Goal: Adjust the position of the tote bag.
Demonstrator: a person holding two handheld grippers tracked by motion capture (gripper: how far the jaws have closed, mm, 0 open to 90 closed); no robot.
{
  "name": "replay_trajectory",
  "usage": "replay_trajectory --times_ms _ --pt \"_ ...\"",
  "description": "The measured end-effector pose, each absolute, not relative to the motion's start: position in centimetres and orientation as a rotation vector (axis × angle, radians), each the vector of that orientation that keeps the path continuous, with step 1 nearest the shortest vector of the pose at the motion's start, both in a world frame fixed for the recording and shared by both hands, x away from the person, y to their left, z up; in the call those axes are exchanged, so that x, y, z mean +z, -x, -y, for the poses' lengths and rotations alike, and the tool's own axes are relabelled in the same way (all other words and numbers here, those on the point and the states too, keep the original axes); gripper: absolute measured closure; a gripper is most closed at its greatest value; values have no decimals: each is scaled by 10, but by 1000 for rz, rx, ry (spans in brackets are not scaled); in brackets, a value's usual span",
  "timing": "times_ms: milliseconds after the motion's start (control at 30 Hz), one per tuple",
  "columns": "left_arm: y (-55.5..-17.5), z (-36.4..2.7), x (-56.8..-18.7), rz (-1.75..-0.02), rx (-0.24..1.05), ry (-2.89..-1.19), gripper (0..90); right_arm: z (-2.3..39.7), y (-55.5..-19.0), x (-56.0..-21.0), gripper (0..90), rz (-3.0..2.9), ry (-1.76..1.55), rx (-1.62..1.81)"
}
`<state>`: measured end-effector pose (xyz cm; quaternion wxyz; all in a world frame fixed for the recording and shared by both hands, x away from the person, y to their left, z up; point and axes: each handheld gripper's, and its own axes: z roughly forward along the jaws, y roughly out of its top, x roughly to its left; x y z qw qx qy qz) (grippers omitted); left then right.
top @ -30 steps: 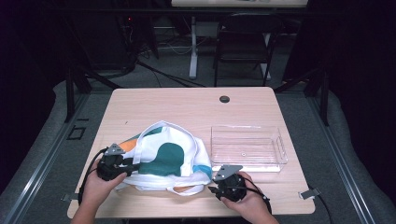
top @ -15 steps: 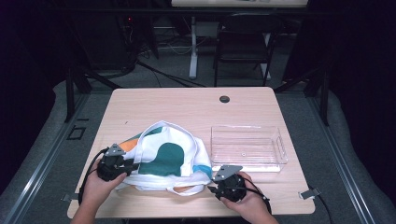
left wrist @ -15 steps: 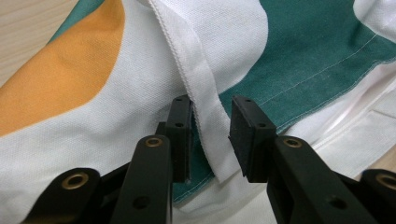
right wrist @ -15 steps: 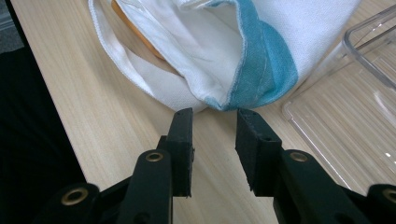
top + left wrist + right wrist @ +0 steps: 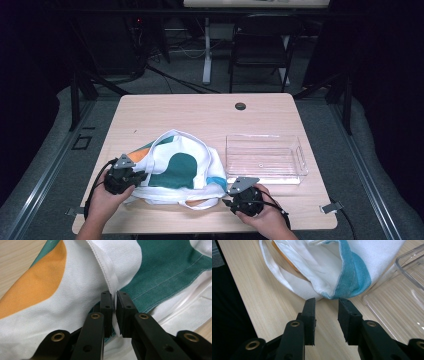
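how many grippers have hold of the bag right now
1: the left gripper has its jaws pinched on the cloth bag at its left edge; the right gripper sits open just short of the bag's corner.

Between the left gripper (image 5: 115,305) jaws: a fold of the cloth bag (image 5: 82,290), pinched at its stitched edge, with more bag spread to both sides and ahead. Under the bag: the table (image 5: 200,115). Just ahead of the right gripper (image 5: 326,305) jaws: a corner of the bag, not touched, with only table in the gap. To the right of those jaws: the clear tray (image 5: 402,292), flat on the table, just beside the bag corner. To their left: the bag's strap (image 5: 279,277), lying on the table.
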<state>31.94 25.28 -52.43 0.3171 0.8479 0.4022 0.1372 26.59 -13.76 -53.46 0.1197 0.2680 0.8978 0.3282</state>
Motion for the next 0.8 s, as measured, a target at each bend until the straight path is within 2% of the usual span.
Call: replay_trajectory --times_ms 800 --pt "-318 -255 -518 -1042 360 -2206 879 139 -266 -532 675 -2623 -791 977"
